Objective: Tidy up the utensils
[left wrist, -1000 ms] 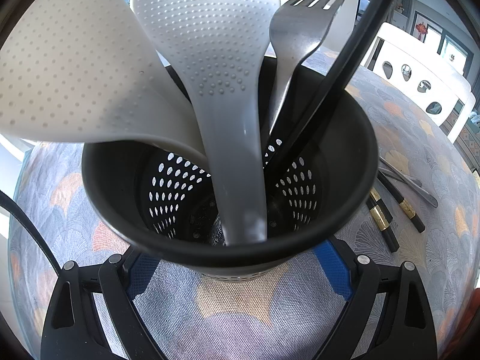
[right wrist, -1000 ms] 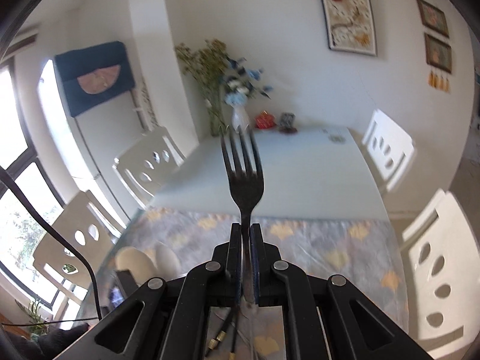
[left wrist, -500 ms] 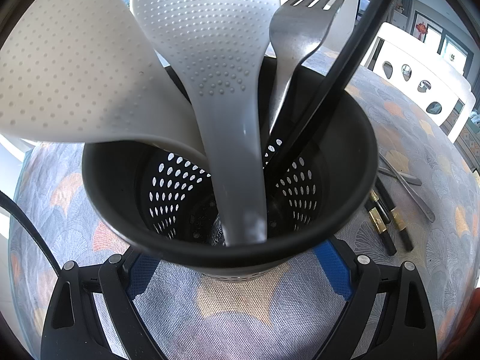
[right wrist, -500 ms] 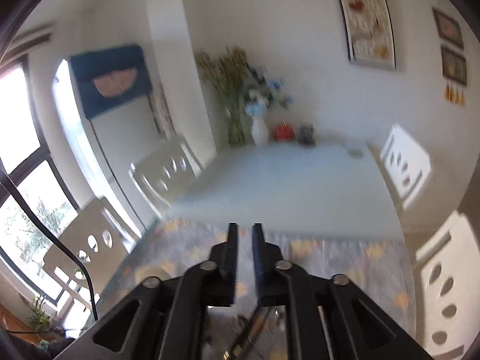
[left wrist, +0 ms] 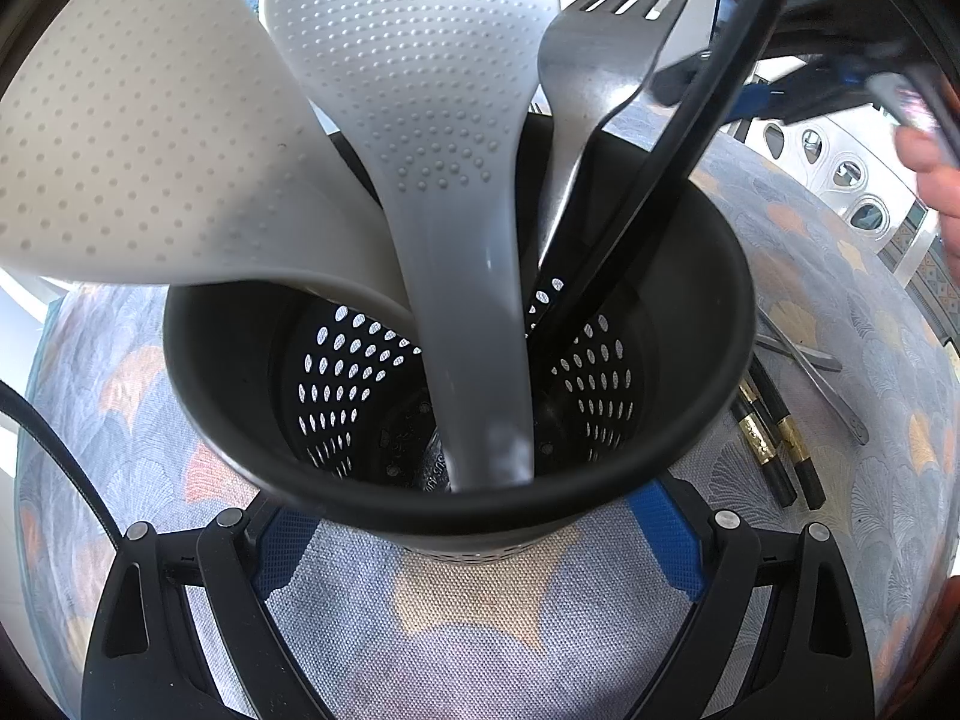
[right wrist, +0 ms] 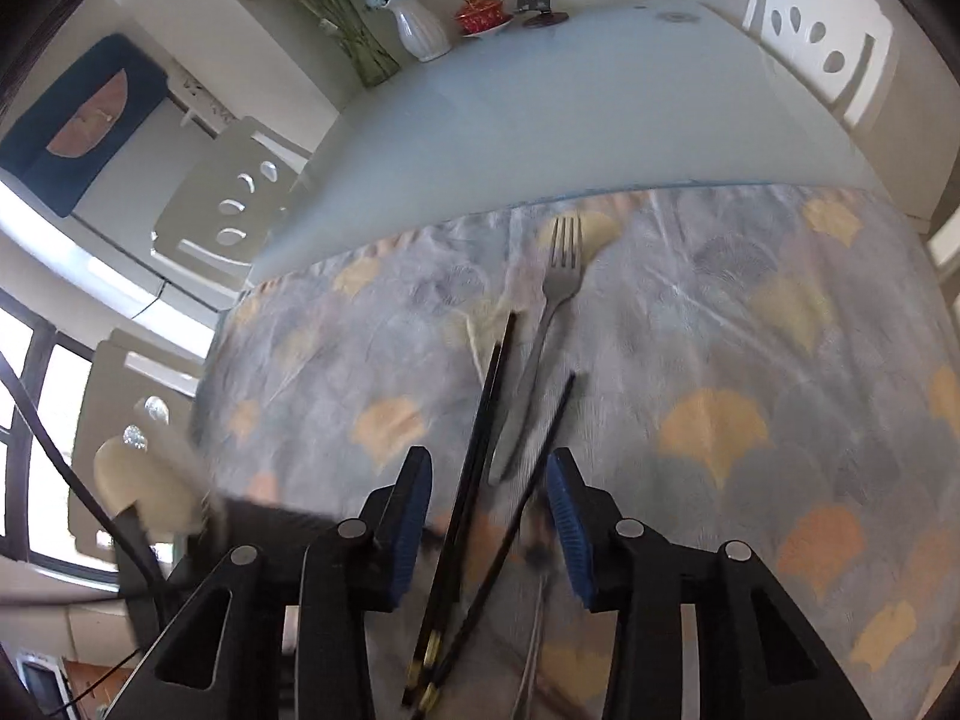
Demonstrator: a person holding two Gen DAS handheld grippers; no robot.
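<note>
A black perforated utensil holder [left wrist: 600, 480] stands on the patterned cloth, and my left gripper [left wrist: 474, 516] is shut on its lower body. It holds two white dotted rice paddles [left wrist: 420, 90], a steel fork [left wrist: 600, 60] and a long black utensil [left wrist: 690, 150]. My right gripper [right wrist: 489, 462] points down at the table with its jaws opening and nothing pressed between the pads. Below it lie black gold-tipped chopsticks [right wrist: 480, 468], one apart from the others, and a second fork [right wrist: 561, 294]. The right gripper [left wrist: 756, 96] also shows blurred at the left wrist view's upper right.
More metal cutlery [left wrist: 822, 384] and the chopsticks [left wrist: 774, 456] lie right of the holder. White chairs [right wrist: 822, 42] ring the table. A vase of flowers [right wrist: 420, 30] and small dishes stand at the far end. A hand [left wrist: 936, 180] shows at the right edge.
My right gripper let go of the fork it held upright, dropped toward the table and its jaws parted over the chopsticks. It now shows in the left wrist view. The left gripper and holder stayed put.
</note>
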